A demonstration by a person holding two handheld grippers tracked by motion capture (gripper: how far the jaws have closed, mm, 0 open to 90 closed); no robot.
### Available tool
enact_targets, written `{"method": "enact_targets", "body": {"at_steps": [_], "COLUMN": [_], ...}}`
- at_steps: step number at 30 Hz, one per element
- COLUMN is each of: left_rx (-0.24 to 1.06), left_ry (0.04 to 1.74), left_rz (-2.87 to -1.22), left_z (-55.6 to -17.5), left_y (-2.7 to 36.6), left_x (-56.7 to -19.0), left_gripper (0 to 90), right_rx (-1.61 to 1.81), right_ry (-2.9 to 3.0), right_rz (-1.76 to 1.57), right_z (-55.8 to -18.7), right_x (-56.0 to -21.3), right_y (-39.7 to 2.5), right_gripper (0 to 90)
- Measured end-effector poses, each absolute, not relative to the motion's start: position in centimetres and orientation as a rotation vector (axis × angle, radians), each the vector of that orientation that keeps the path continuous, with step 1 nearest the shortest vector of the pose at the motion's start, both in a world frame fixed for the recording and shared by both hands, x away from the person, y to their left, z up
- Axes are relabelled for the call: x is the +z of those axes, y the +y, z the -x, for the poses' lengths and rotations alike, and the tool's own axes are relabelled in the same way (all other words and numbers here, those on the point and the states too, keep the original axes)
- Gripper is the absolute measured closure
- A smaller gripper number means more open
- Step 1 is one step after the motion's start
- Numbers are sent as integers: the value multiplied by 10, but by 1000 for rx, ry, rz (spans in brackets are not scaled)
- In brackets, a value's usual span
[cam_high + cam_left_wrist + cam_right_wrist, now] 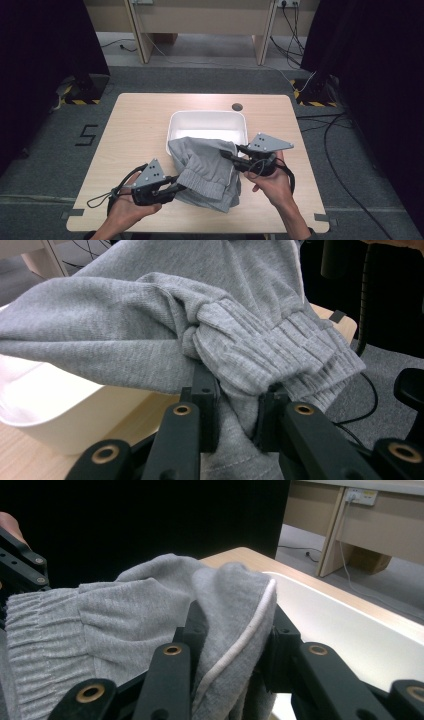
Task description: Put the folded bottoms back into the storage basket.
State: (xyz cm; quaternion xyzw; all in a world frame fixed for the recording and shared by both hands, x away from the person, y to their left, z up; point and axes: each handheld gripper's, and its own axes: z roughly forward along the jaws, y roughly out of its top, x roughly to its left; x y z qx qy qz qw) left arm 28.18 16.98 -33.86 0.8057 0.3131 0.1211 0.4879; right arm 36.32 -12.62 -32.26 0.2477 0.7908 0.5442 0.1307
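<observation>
A grey knitted garment (207, 170) with ribbed cuffs hangs bunched between my two grippers, over the near rim of a white tub (207, 120) on the wooden table. My left gripper (181, 187) is shut on the garment's lower left edge; in the left gripper view the grey garment (240, 340) is pinched between the jaws of the left gripper (235, 410). My right gripper (226, 152) is shut on the upper right part, where the garment (150, 610) and its white trim fold between the jaws of the right gripper (232, 640).
The white tub (350, 630) sits mid-table, its near rim under the cloth. A dark round hole (237, 106) lies in the tabletop behind it. Bare wood (135, 130) spreads left of the tub. Black curtains flank the table; cables run on the floor at right.
</observation>
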Motion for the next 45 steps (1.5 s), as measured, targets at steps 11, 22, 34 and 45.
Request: {"method": "enact_targets", "body": {"at_steps": [11, 22, 34, 45], "left_rx": [301, 316, 318, 322], "left_ry": [769, 770, 799, 850], "left_rz": [-1961, -1948, -1940, -1949], "left_z": [-299, -314, -337, -364], "left_y": [168, 168, 167, 164], "left_x": [-328, -312, -303, -306], "left_gripper": [755, 754, 754, 754], "right_rx": [1581, 1583, 1544, 1535], "right_ry": [2290, 2275, 2284, 2297], "right_rz": [-739, -730, -757, -800], "right_z": [-380, -395, -419, -447], "right_x": [-311, -292, -280, -283], "right_y": [-128, -124, -121, -121], "right_gripper": [704, 705, 705, 706]}}
